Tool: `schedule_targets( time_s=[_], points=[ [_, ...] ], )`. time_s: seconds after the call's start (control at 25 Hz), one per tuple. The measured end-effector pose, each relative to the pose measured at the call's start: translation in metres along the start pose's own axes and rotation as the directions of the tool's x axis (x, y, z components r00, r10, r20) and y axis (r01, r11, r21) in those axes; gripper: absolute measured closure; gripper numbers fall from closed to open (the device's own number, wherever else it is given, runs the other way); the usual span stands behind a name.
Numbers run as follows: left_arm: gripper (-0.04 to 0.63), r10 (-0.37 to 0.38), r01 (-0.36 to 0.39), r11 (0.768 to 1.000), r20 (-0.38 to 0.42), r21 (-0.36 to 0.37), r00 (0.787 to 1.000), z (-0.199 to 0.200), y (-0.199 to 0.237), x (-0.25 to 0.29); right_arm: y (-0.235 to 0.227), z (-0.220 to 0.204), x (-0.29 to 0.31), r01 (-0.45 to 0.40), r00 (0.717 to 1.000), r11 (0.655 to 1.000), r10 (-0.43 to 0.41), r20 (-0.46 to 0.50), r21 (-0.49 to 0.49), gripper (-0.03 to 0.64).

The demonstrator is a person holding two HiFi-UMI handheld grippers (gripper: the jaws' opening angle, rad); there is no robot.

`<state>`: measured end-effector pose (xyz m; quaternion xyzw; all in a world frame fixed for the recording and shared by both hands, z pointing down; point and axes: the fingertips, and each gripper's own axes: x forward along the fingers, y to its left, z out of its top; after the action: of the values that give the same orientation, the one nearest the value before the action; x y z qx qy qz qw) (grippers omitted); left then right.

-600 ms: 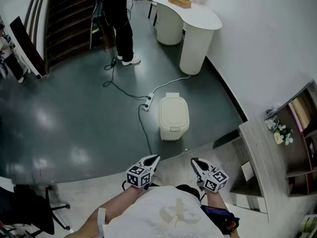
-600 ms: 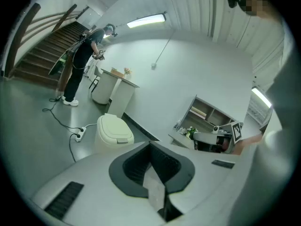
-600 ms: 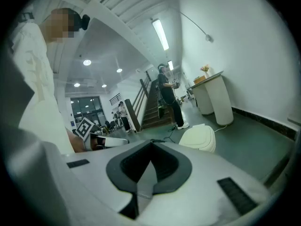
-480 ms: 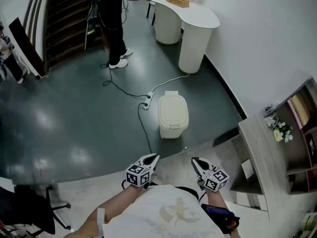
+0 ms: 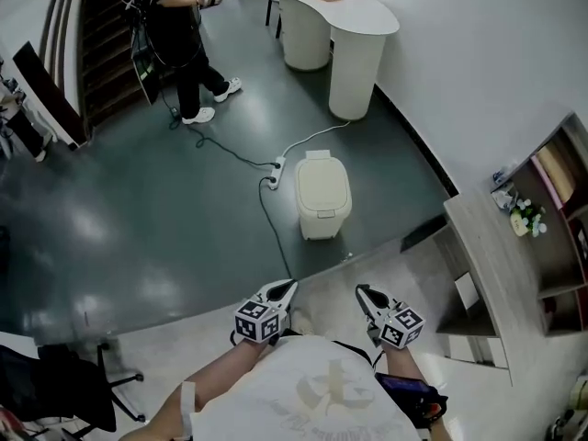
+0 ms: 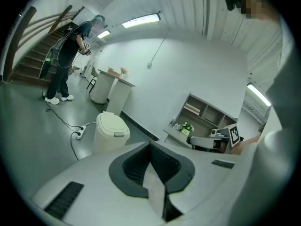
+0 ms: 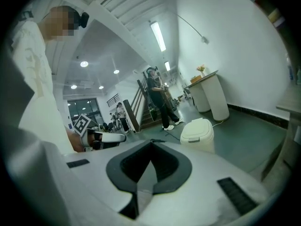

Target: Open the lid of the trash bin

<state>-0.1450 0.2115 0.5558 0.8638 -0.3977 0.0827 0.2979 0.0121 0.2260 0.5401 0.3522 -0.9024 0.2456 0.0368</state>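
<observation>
A cream trash bin (image 5: 322,197) stands on the dark floor ahead of me with its lid down. It also shows in the left gripper view as the bin (image 6: 109,130) and in the right gripper view as the bin (image 7: 197,133). My left gripper (image 5: 286,289) and right gripper (image 5: 362,293) are held close to my body, well short of the bin. Both point towards it and are apart from it. The left gripper (image 6: 151,147) has its jaws together with nothing between them. So does the right gripper (image 7: 151,145).
A white power strip (image 5: 274,181) with a cable lies on the floor left of the bin. A person in dark clothes (image 5: 178,28) stands far back by the stairs. A white counter (image 5: 342,17) is behind the bin, and a wooden desk (image 5: 481,274) and shelves (image 5: 557,211) are at the right.
The person in the background has walked to the left. The head view has shifted a little, so the bin sits slightly lower in it. Both grippers keep their pose.
</observation>
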Motion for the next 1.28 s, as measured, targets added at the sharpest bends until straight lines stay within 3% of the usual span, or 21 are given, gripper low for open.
schedule_targets(
  time_s=[0.36,0.96,1.28],
  points=[
    [0.588,0.002,-0.002,1.000,-0.003,0.006,1.000,-0.006,0.001,-0.007,0.001,-0.011,-0.006,0.030,1.000,0.999,-0.030,-0.003,0.024,0.612],
    [0.588,-0.012,0.011,0.999,0.028,0.034,1.000,0.037,0.024,0.033,-0.042,0.037,0.037,0.017,0.999,1.000,-0.018,0.031,0.012,0.612],
    [0.588,0.010,-0.010,1.000,-0.012,-0.004,1.000,0.019,0.029,0.033,-0.048,0.021,0.047,0.013,1.000,0.999,-0.013,-0.011,0.049,0.612]
  ],
)
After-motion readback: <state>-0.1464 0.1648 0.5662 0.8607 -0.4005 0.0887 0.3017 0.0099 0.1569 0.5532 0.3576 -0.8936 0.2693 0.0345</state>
